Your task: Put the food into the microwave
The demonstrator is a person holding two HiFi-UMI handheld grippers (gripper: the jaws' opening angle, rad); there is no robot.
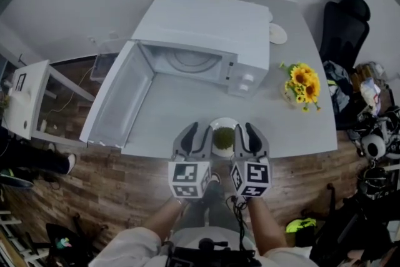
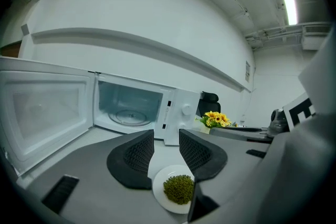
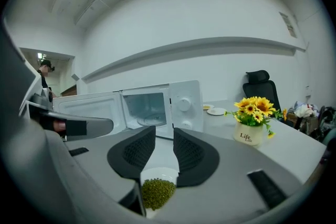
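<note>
Food (image 1: 224, 137), a heap of small green beans, sits on a white plate (image 1: 224, 124) at the near edge of the counter (image 1: 181, 115), right in front of you. The plate rests flat on the counter, outside the microwave (image 1: 206, 28) and well short of it.

Your left claw (image 1: 199, 133) is at the plate's left side and your right claw (image 1: 246, 133) at its right, so the plate lies between the two. Both claws are open. In the left gripper view the jaws stand apart with nothing pressed between the pads (image 2: 140, 150), and the plate shows low, under the right-hand jaw. In the right gripper view the jaws are also spread, and the food shows low in the gap, with no pad (image 3: 137, 152) pressing on the plate.

The microwave stands further back on the counter with its door (image 1: 119, 97) swung wide to your left. Its glass turntable (image 1: 187, 61) is bare. A pot of sunflowers (image 1: 301, 84) stands on the counter to the microwave's right, and a small saucer (image 1: 277, 34) lies beyond it near the far edge.
</note>
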